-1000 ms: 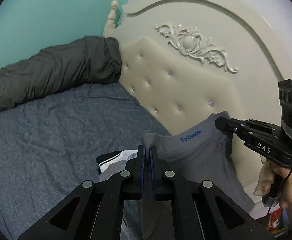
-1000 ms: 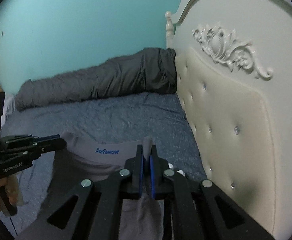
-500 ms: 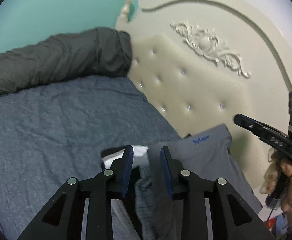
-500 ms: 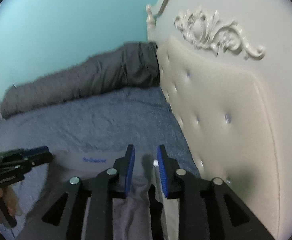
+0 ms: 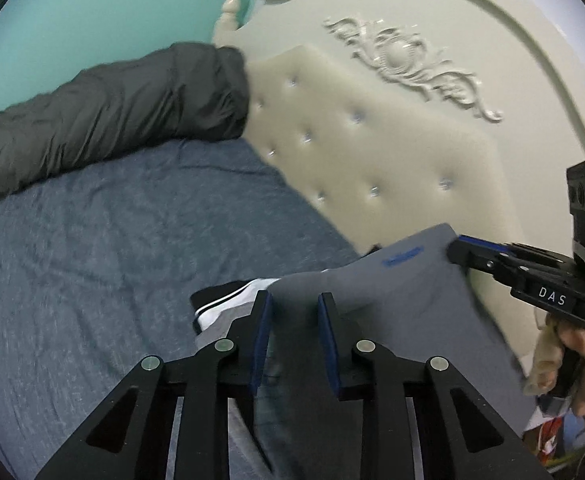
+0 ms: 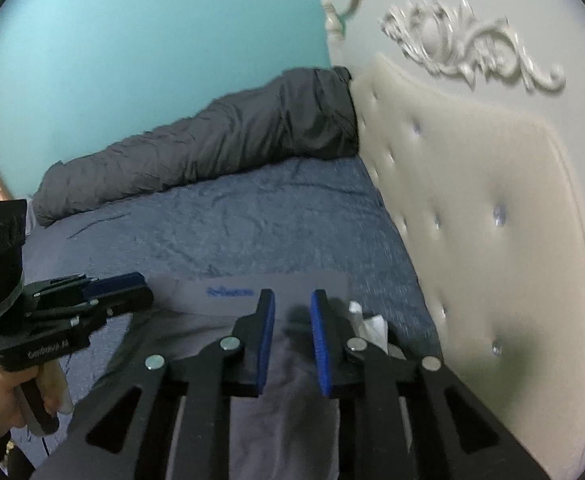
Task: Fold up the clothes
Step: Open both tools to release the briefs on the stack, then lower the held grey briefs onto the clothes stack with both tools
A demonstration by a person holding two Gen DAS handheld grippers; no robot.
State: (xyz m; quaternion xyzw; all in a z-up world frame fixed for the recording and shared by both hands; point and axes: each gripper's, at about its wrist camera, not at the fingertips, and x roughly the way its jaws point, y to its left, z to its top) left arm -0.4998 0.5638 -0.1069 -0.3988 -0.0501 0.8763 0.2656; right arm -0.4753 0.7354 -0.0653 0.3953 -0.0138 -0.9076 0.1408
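A grey garment with a blue logo on its waistband (image 5: 404, 280) lies on top of a pile of clothes at the near edge of the bed; it also shows in the right wrist view (image 6: 264, 292). My left gripper (image 5: 294, 312) is open, its jaws apart just above the garment's left part. My right gripper (image 6: 291, 308) is open over the garment's right part; in the left wrist view it (image 5: 458, 249) sits at the garment's right corner. In the right wrist view the left gripper (image 6: 132, 288) hangs at the garment's left end.
A black-and-white striped garment (image 5: 228, 304) and white cloth (image 6: 372, 326) lie under the grey one. A dark grey rolled duvet (image 5: 112, 108) lies along the teal wall. The cream tufted headboard (image 5: 372, 152) stands on the right. The blue sheet (image 5: 112, 240) stretches ahead.
Both grippers were shut on the grey garment a second ago and have opened. The garment has dropped flat onto the pile.
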